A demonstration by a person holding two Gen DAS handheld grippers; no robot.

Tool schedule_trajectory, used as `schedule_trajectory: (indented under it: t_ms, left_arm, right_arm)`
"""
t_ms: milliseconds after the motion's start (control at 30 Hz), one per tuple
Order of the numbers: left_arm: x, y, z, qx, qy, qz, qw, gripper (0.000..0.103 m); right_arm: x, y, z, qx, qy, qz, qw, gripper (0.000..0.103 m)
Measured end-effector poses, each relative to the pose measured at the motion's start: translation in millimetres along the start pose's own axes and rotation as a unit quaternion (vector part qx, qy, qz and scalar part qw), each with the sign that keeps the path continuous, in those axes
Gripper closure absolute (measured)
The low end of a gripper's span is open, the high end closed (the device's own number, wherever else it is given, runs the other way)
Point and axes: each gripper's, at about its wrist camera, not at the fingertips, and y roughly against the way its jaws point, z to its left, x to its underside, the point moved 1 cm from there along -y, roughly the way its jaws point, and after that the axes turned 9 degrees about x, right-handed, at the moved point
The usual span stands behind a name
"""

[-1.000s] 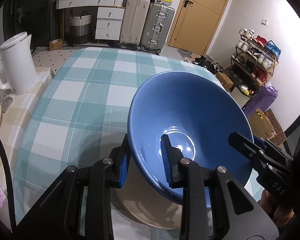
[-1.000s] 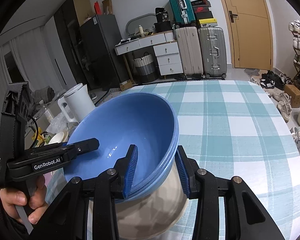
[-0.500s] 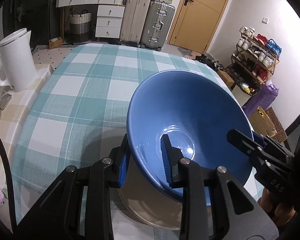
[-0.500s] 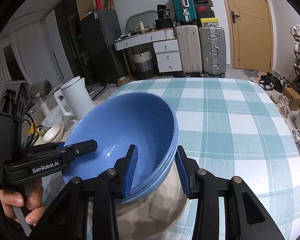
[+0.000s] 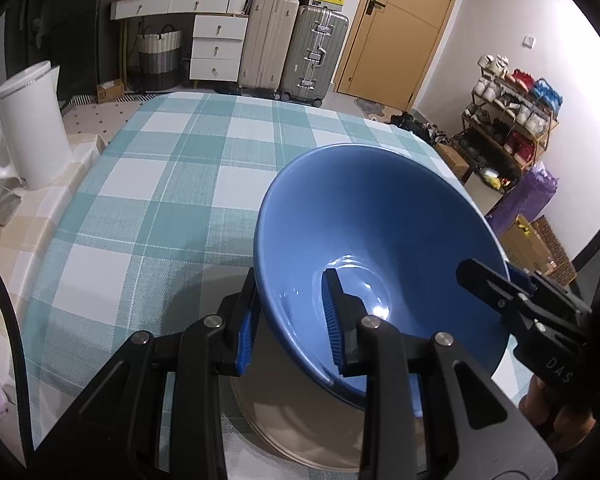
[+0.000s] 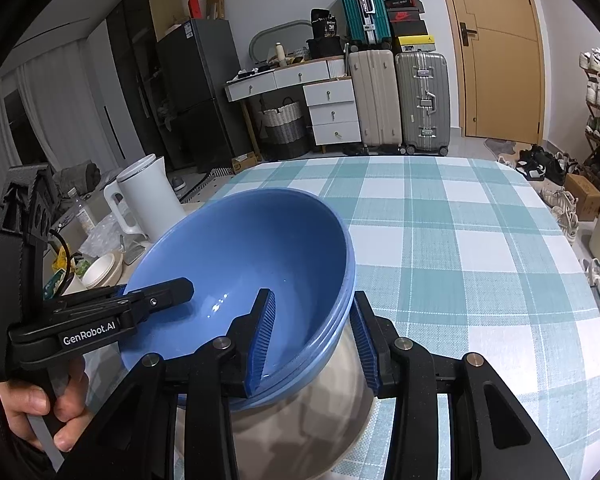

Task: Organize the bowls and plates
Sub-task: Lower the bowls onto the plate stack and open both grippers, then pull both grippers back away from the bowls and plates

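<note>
Blue bowls (image 6: pixel 240 264), nested as a stack with several rims showing at the right edge, tilted and lifted just above beige plates (image 5: pixel 300 432) lying on the checked tablecloth (image 5: pixel 160 184) near its close edge. Gripped from both sides: left gripper (image 5: pixel 290 320) clamped across the rim of the stack with one pad inside and one outside, right gripper (image 6: pixel 314 340) likewise closed over the opposite rim, a bare hand (image 6: pixel 40 408) wrapped round the left tool's handle. Beyond, a white kettle (image 5: pixel 28 128) off the cloth's left side, suitcases (image 6: pixel 400 100) and a wooden door (image 6: pixel 500 52) at the far wall.
</note>
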Motion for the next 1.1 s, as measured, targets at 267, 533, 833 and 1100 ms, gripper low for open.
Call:
schedule_trajectory:
  t_ms: [267, 533, 833, 1100]
  left_arm:
    - [-1.2, 1.2, 0.8, -0.001, -0.014, 0.000, 0.9999, 0.066]
    - [-4.0, 13.0, 1.1, -0.033, -0.043, -0.010, 0.9985, 0.020]
    - [2.0, 49.5, 16.8, -0.026, -0.069, -0.060, 0.9955, 0.001]
    - [31.2, 81.1, 62.4, -0.006, -0.091, -0.099, 0.9909, 0.001]
  right_arm:
    - [-0.2, 0.4, 0.1, 0.001, 0.004, -0.002, 1.000, 0.060]
    - [-0.4, 3.9, -2.9, 0.000, 0.028, -0.013, 1.000, 0.027]
    - [-7.9, 19.8, -5.7, -0.013, 0.072, -0.061, 0.995, 0.001]
    - [0.6, 42.5, -23.0, -0.045, 0.106, -0.111, 0.987, 0.001]
